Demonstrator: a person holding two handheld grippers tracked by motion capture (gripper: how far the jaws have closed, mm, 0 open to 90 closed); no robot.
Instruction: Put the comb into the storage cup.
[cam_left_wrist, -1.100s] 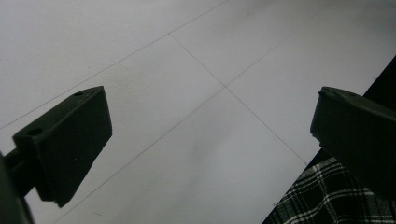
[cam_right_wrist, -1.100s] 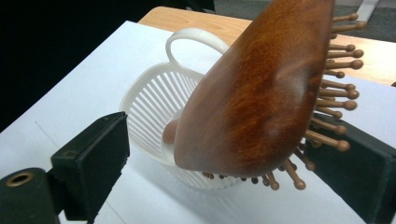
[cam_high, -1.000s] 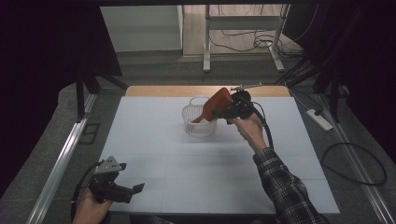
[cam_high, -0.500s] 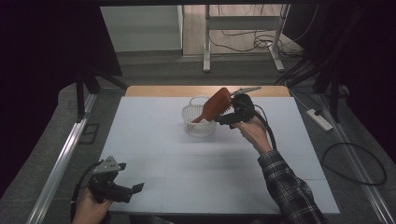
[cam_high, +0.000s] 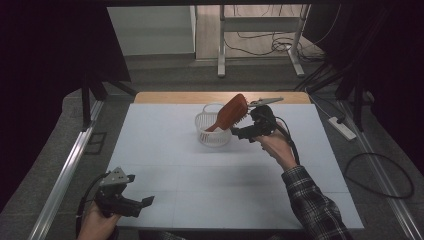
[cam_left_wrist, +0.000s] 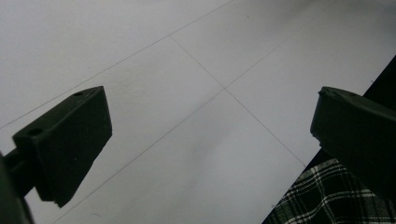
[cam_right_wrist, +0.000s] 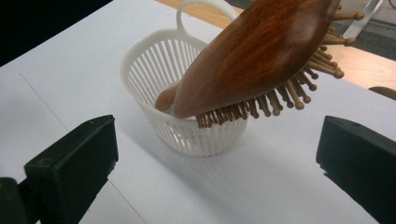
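At the far middle of the table (cam_high: 165, 165), the brush (cam_high: 231, 112) stands handle-down in the basket (cam_high: 212, 131), head leaning over its rim. The right gripper (cam_high: 239, 133) has just spread its 2 jaws, releasing it: placement looks complete. The left gripper (cam_high: 142, 204) idles, jaws apart.

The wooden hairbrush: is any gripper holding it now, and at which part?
Nothing is held. The right gripper is open and apart from the hairbrush, which leans handle-down in the white basket. The left gripper is open over the table.
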